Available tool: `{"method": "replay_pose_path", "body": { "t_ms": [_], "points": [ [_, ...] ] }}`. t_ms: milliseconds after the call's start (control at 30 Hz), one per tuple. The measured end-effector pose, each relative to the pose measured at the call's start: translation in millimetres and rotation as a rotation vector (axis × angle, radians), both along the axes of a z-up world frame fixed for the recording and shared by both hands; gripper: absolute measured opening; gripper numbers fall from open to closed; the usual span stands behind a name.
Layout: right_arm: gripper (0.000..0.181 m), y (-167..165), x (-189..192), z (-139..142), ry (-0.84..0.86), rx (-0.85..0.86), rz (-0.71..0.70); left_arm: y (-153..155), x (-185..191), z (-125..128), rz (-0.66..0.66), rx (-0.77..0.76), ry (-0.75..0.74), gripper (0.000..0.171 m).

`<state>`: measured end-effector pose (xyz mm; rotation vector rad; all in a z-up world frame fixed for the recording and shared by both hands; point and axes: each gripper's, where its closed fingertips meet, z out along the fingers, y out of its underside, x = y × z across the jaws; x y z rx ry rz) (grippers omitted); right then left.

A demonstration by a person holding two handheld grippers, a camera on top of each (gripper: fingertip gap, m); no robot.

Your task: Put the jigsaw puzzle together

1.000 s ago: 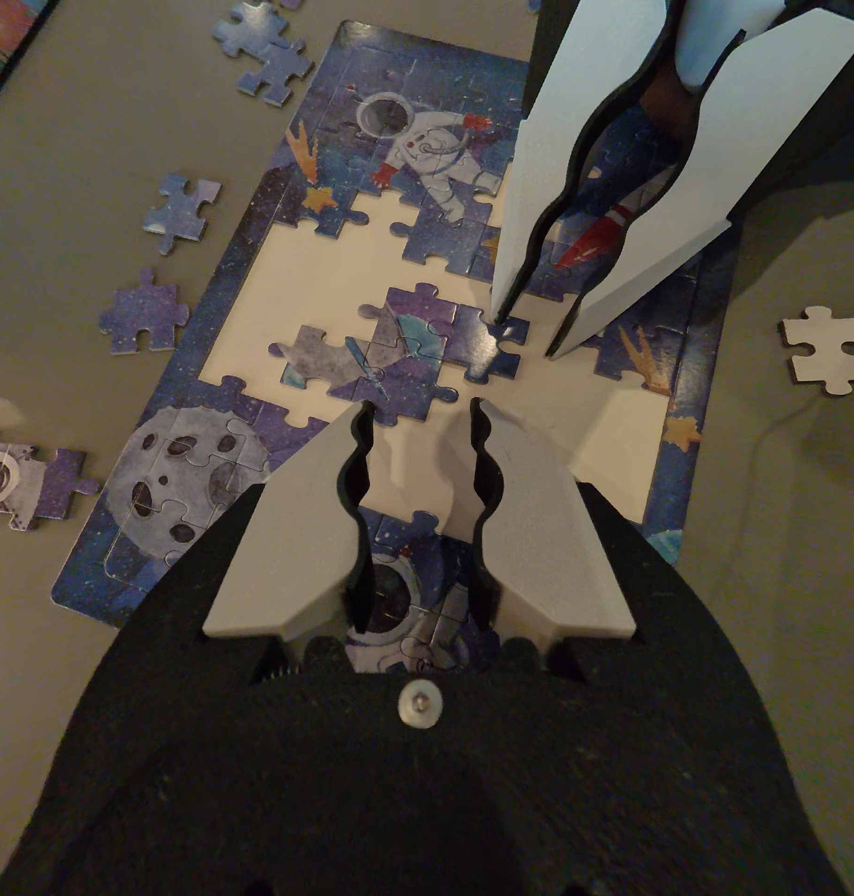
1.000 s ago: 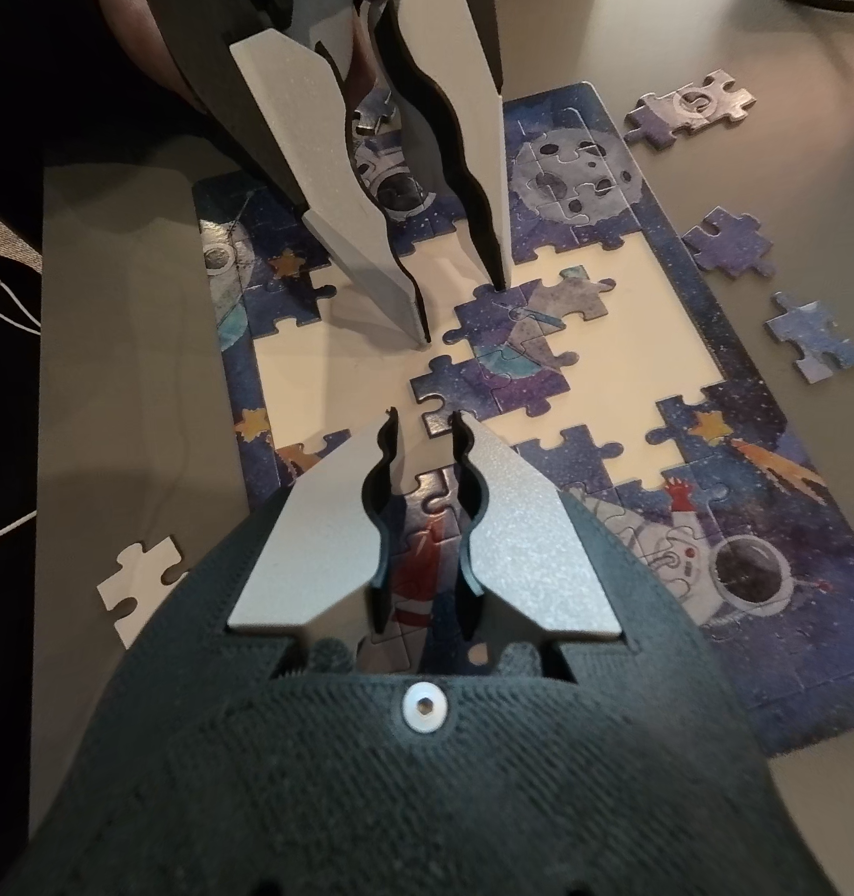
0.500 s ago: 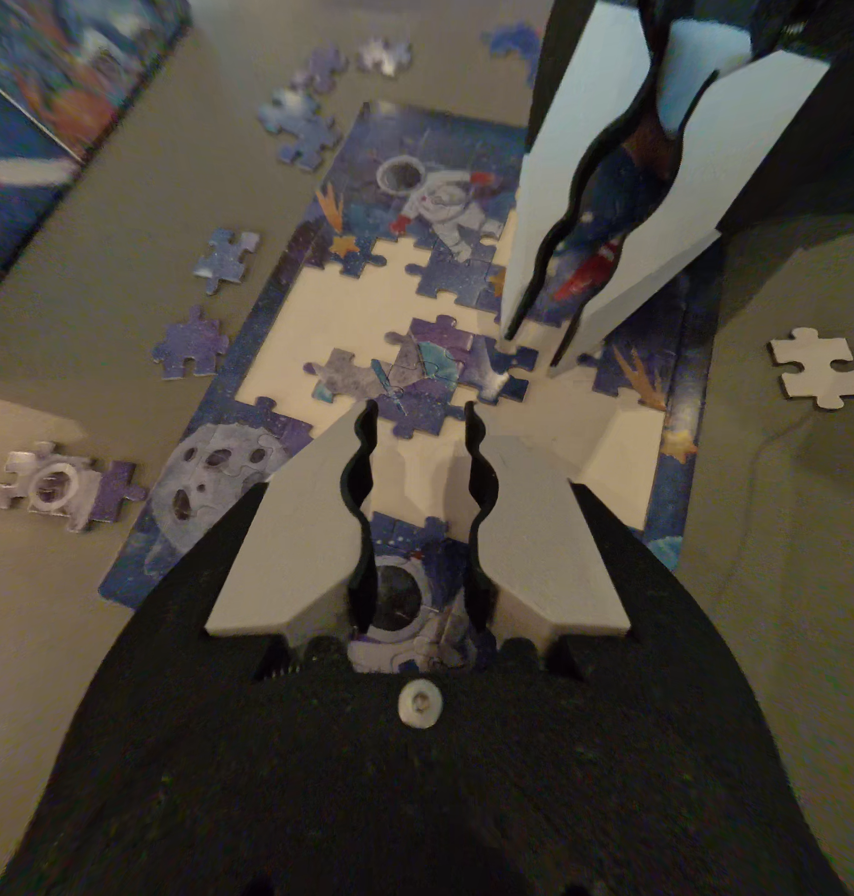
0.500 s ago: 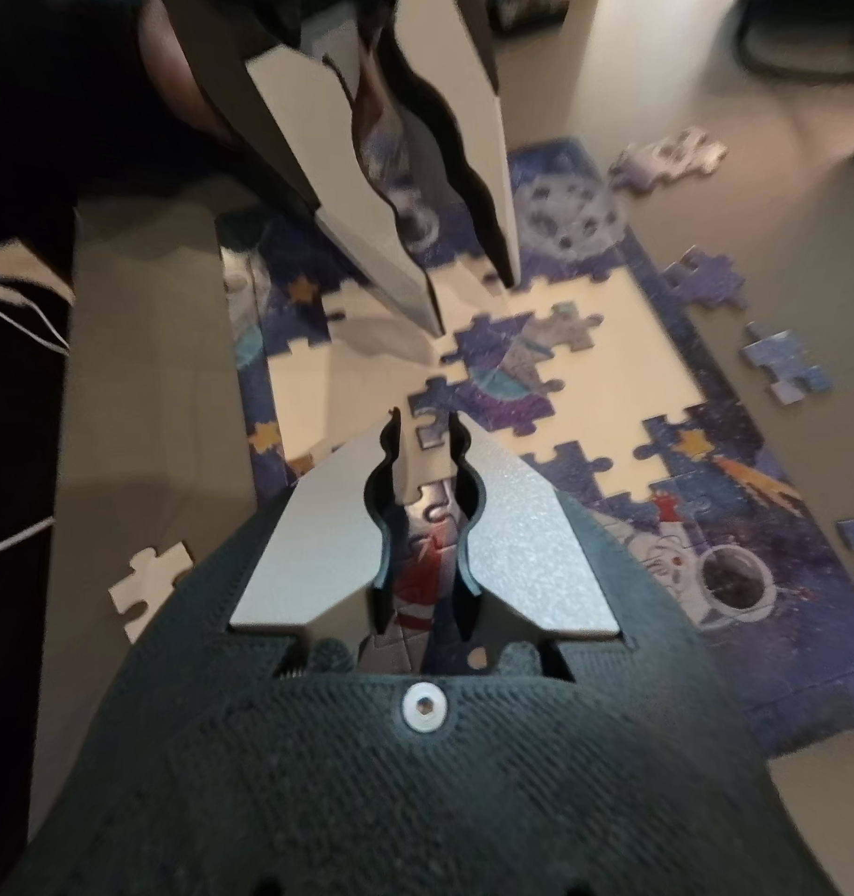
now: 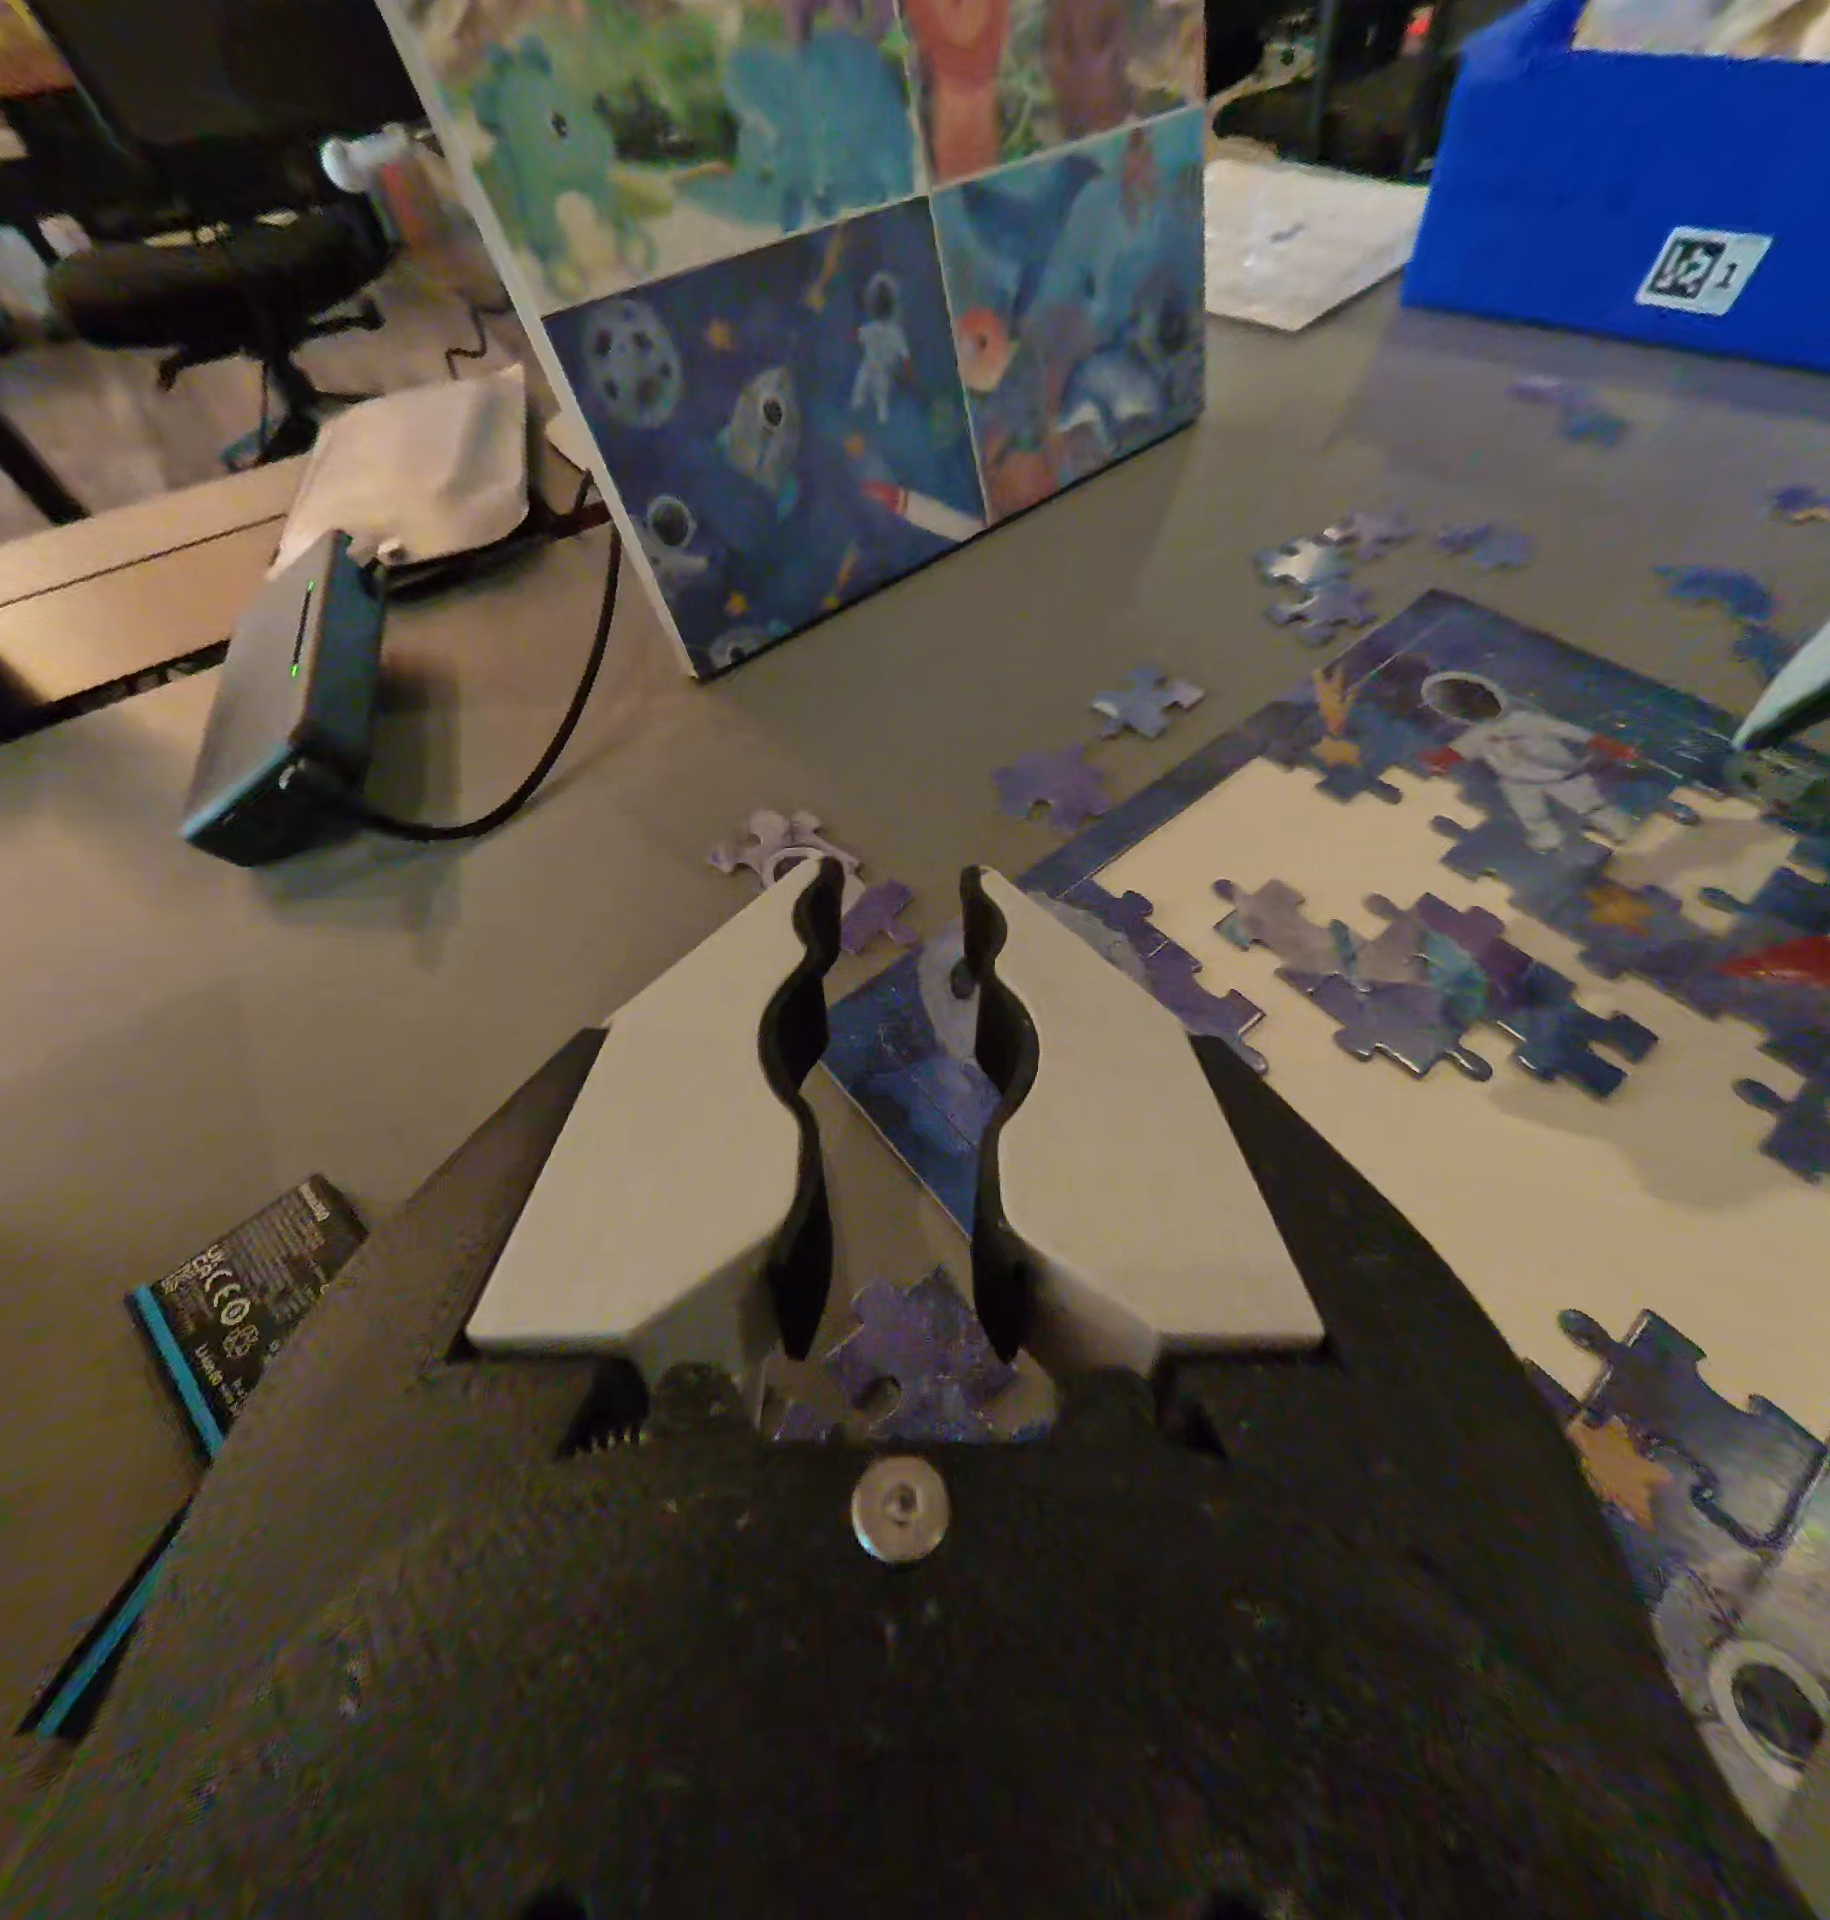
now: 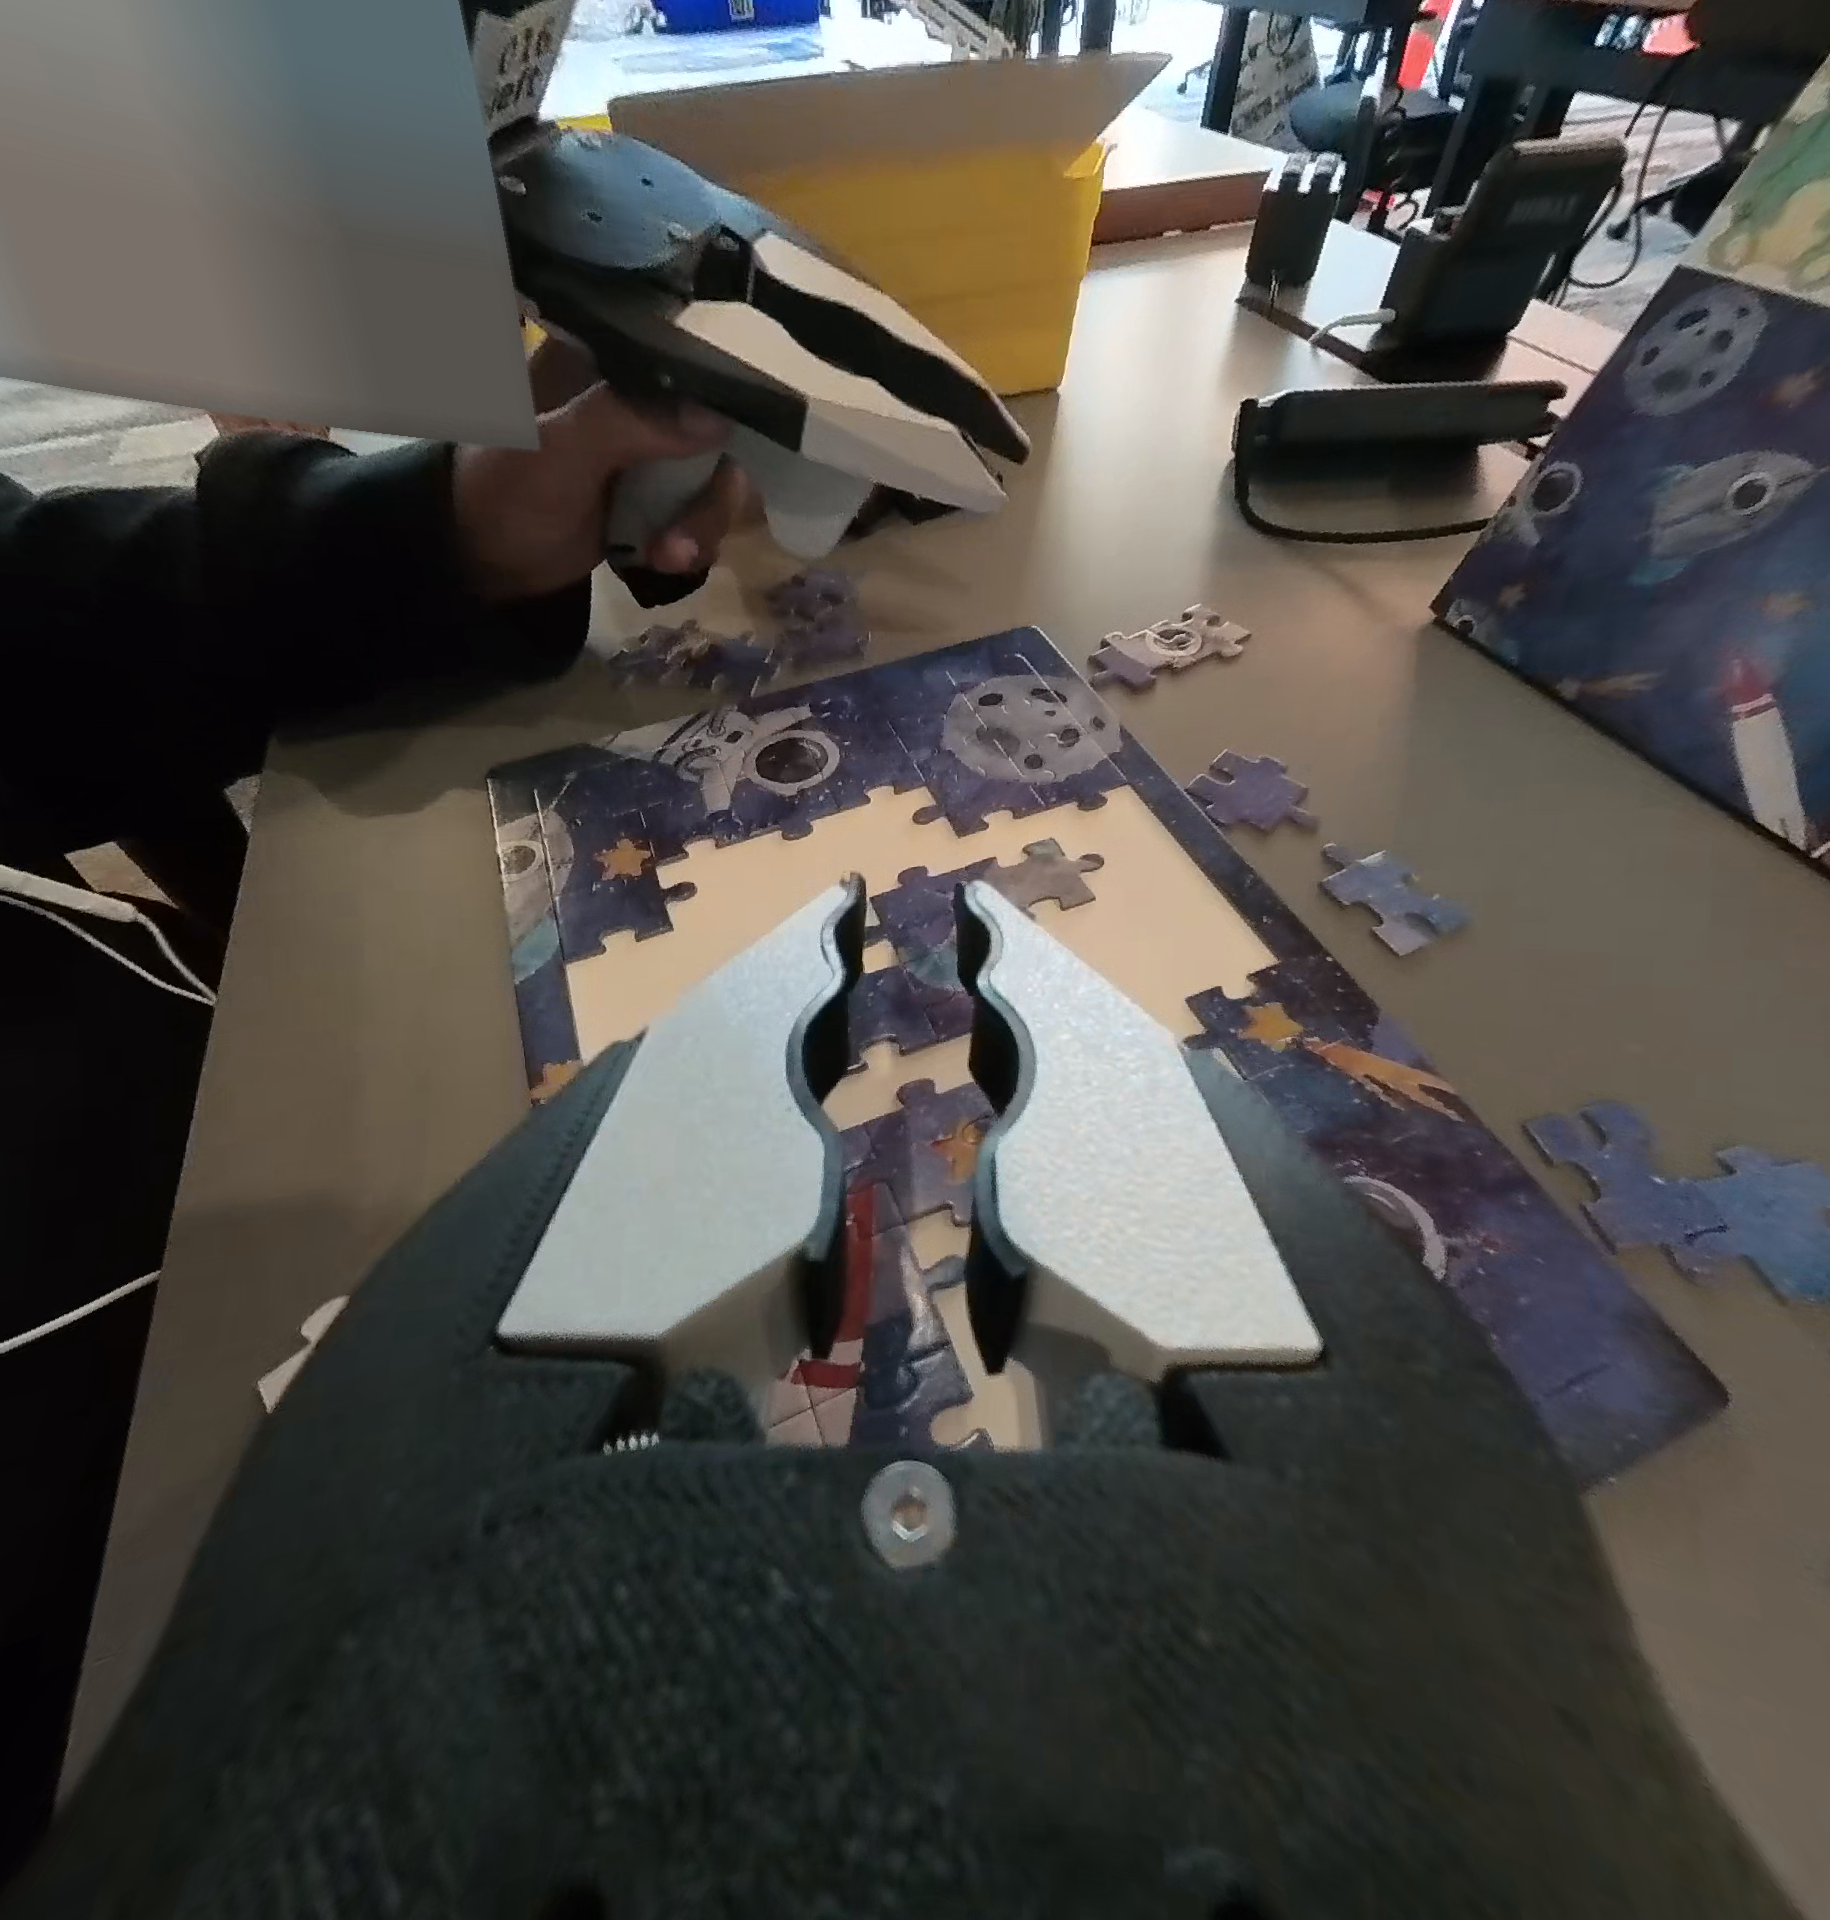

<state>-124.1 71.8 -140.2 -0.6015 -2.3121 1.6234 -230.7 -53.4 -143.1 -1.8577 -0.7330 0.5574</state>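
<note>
The space jigsaw lies in its tray [image 5: 1306,1195] with the border mostly filled and a cream gap in the middle. A joined cluster of pieces [image 5: 1410,987] lies loose in that gap. My left gripper [image 5: 898,883] is open and empty, held above the tray's left corner and pointing off the puzzle. My right gripper [image 6: 911,899] is open and empty above the tray [image 6: 1150,935], over the cluster [image 6: 1036,878]. The left gripper [image 6: 994,462] shows there raised in a hand. Loose pieces [image 5: 1056,779] [image 6: 1249,790] lie beside the tray.
The puzzle box [image 5: 869,343] stands upright behind the tray. A black power bank [image 5: 287,696] with a cable lies at left, a dark card [image 5: 236,1299] nearer. A blue bin [image 5: 1659,177] and a yellow bin [image 6: 952,197] stand farther off. A face-down white piece [image 6: 298,1351] lies by the edge.
Both grippers have lifted off the middle of the puzzle. The left one swung up and to the left; the right one drew back and tilted up. The cluster stays in the tray.
</note>
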Motion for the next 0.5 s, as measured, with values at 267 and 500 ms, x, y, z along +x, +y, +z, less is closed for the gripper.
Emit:
{"method": "replay_pose_path", "body": {
  "t_ms": [267,500],
  "points": [
    [0.016,0.1,-1.9,-1.3,0.014,0.014,-0.014,-4.0,-9.2,-10.2,0.036,-0.036,-0.036,0.017],
    [0.016,0.5,-1.9,0.3,0.011,-0.002,-0.015,-2.7,-39.1,-39.5,0.008,-0.243,-0.213,0.000]
  ]
}}
